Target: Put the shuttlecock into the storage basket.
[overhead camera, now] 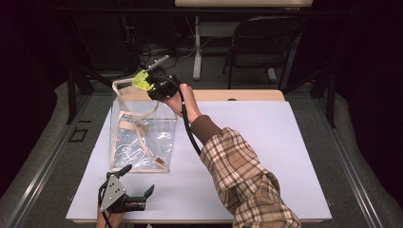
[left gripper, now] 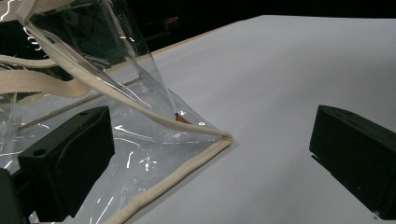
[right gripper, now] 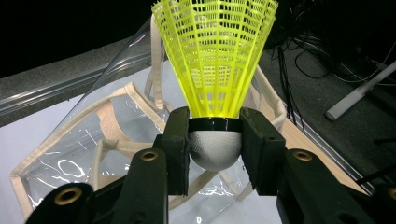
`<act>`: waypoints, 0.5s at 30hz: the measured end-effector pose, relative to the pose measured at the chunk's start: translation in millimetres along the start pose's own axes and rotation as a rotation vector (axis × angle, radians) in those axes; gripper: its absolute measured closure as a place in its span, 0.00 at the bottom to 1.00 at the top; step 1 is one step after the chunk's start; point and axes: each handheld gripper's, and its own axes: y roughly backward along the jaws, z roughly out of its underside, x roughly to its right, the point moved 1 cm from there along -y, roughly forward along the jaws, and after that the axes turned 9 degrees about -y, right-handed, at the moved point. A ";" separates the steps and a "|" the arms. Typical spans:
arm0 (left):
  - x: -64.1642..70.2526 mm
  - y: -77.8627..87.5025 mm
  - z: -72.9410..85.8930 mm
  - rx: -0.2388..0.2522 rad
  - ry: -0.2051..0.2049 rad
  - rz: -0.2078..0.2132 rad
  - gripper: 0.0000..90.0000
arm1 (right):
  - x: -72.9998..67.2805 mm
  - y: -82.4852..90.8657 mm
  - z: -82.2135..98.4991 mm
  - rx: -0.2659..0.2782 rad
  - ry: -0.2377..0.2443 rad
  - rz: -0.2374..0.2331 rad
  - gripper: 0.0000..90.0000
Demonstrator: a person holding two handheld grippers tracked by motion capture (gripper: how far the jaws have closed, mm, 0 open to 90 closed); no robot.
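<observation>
Nearest, the left gripper (overhead camera: 138,195) rests with jaws spread wide and empty, just beside the near bottom corner of the clear bag (overhead camera: 142,142). Farther off, the right gripper (overhead camera: 151,85) clamps the yellow shuttlecock (right gripper: 215,70) by its rounded cork, skirt pointing away, directly above the bag's open mouth.

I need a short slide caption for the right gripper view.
Right gripper clamps a yellow shuttlecock by its head above a clear tote bag.
</observation>
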 end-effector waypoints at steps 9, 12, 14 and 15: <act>-0.1 -0.1 0.0 0.000 0.000 0.000 0.00 | 0.7 -6.2 -0.9 -0.013 0.002 0.008 0.72; -0.1 -0.1 0.1 0.000 0.001 0.000 0.00 | -0.2 -7.7 -0.8 -0.016 -0.003 0.008 0.72; -0.1 -0.2 0.1 0.000 0.001 0.000 0.00 | -1.0 -9.0 -0.7 -0.016 0.000 0.008 0.72; 0.0 -0.2 0.1 0.000 0.002 0.000 0.00 | -1.3 -9.7 -0.8 -0.019 0.002 0.009 0.72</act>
